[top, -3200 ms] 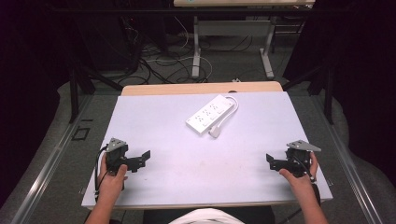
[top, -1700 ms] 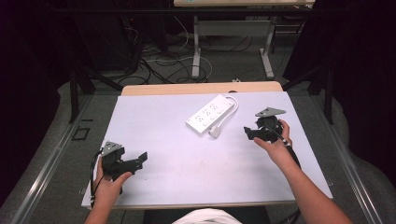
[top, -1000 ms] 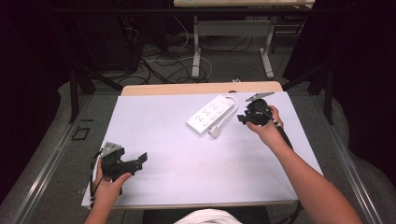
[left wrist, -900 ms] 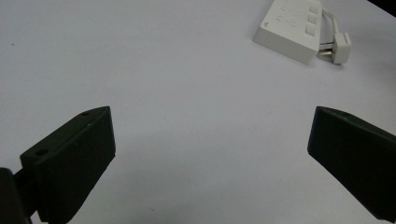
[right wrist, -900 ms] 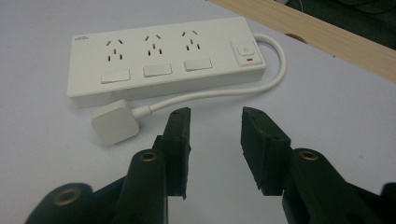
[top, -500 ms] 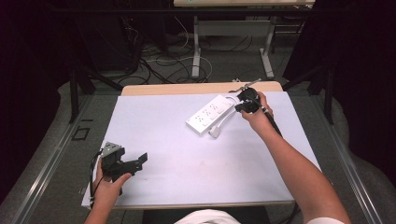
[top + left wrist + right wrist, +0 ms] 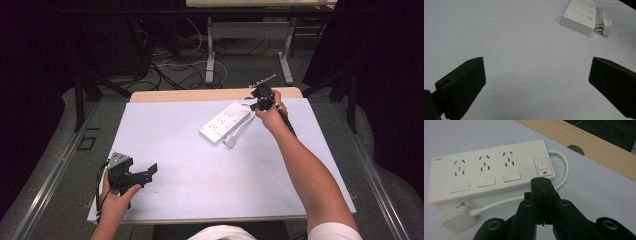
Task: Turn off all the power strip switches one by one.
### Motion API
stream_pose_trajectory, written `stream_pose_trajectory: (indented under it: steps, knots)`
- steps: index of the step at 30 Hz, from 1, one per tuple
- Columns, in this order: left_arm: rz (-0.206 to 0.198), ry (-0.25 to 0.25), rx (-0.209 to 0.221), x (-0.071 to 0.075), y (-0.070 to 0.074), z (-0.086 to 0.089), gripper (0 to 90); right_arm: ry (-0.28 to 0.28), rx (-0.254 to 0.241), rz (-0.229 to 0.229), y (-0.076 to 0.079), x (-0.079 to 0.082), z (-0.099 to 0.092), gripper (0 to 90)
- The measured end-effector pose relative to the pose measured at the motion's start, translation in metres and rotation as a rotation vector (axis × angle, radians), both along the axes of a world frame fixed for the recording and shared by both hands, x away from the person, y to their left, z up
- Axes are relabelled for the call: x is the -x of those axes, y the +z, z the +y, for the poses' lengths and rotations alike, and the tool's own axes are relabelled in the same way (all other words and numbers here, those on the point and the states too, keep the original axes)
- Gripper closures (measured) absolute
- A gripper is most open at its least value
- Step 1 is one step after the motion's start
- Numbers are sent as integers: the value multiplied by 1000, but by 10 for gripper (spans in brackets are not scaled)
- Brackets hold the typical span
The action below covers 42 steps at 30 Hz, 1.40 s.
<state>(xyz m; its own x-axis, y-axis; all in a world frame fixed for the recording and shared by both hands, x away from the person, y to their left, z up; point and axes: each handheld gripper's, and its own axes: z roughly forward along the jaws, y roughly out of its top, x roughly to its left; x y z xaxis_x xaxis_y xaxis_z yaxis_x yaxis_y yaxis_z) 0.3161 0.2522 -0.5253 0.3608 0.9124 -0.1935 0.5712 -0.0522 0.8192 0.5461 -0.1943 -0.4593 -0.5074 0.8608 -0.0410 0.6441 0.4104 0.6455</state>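
A white power strip (image 7: 225, 121) with three sockets lies at an angle on the far half of the white table (image 7: 210, 165). Its cord loops round to a white plug (image 7: 230, 141) beside it. In the right gripper view the power strip (image 7: 489, 168) shows its power button (image 7: 542, 165), with the plug (image 7: 459, 218) at lower left. My right gripper (image 7: 541, 182) is shut with nothing in it, its tips just short of the button end; it hovers at the strip's far end (image 7: 260, 100). My left gripper (image 7: 147, 171) is open near the front left edge, its jaws wide apart (image 7: 534, 82), the strip (image 7: 579, 15) far ahead.
A bare wooden strip (image 7: 200, 95) with a cable hole (image 7: 575, 148) runs along the table's far edge. Beyond it are table legs and loose cables on the floor (image 7: 170, 65). Dark curtains stand on both sides.
My right gripper has travelled from the front right of the table to the far end of the power strip. The left gripper has stayed in place, open.
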Motion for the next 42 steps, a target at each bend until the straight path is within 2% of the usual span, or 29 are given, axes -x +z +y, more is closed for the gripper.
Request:
stream_pose_trajectory:
  steps: [3, 4, 6, 8, 11, 12, 14, 16, 17, 20, 21, 24, 31, 33, 35, 37, 39, 42]
  knots:
    - [-2, 3, -7, 0, 0, 0, 9, -15, -9, -1, -3, -5, 1, 900]
    - [-2, 0, -8, 0, 0, 0, 9, -17, -28, -6, -7, -10, 0, 900]
    - [-7, 0, -11, 0, 0, 0, 9, -32, -18, 6, -9, -12, 0, 900]
    - [-8, -4, -13, 0, 0, 0, 9, -55, -9, 12, -18, -18, -1, 900]
    - [-7, -5, -11, 0, 0, 0, 9, -63, -9, 15, -22, -21, 1, 900]
    - [-8, -6, -14, 0, 0, 0, 9, -70, -29, 24, -25, -24, 3, 900]
    - [-8, -6, -12, 0, 0, 0, 9, -73, -31, 13, -26, -25, 4, 900]
    - [-10, -10, -17, 0, 0, 1, 8, -82, -38, 23, -29, -29, 6, 900]
    - [-9, -11, -16, 0, 0, 1, 8, -78, -22, 37, -28, -30, 7, 900]
    - [-4, -13, -16, 0, -1, 0, 8, -70, -24, 31, -25, -35, 12, 900]
    - [-2, -14, -18, 0, -1, 0, 8, -67, -4, 46, -25, -39, 15, 900]
    - [-6, -5, -14, 1, -1, 0, 8, -75, -20, 50, -24, -45, 17, 900]
    - [-13, 1, -6, 2, 0, 3, 7, -72, -12, 49, -23, -53, 24, 900]
    - [-10, 1, -2, 3, 1, 3, 8, -79, -7, 63, -23, -55, 25, 900]
    - [-11, 0, -2, 3, 1, 3, 8, -78, -13, 51, -25, -57, 25, 900]
    - [-6, -3, -1, 3, 1, 3, 7, -86, -7, 53, -27, -60, 27, 900]
    - [-3, -2, 1, 3, 1, 3, 8, -88, 10, 74, -31, -62, 29, 900]
    - [-3, -3, 4, 3, 1, 3, 7, -84, 8, 65, -36, -64, 31, 900]
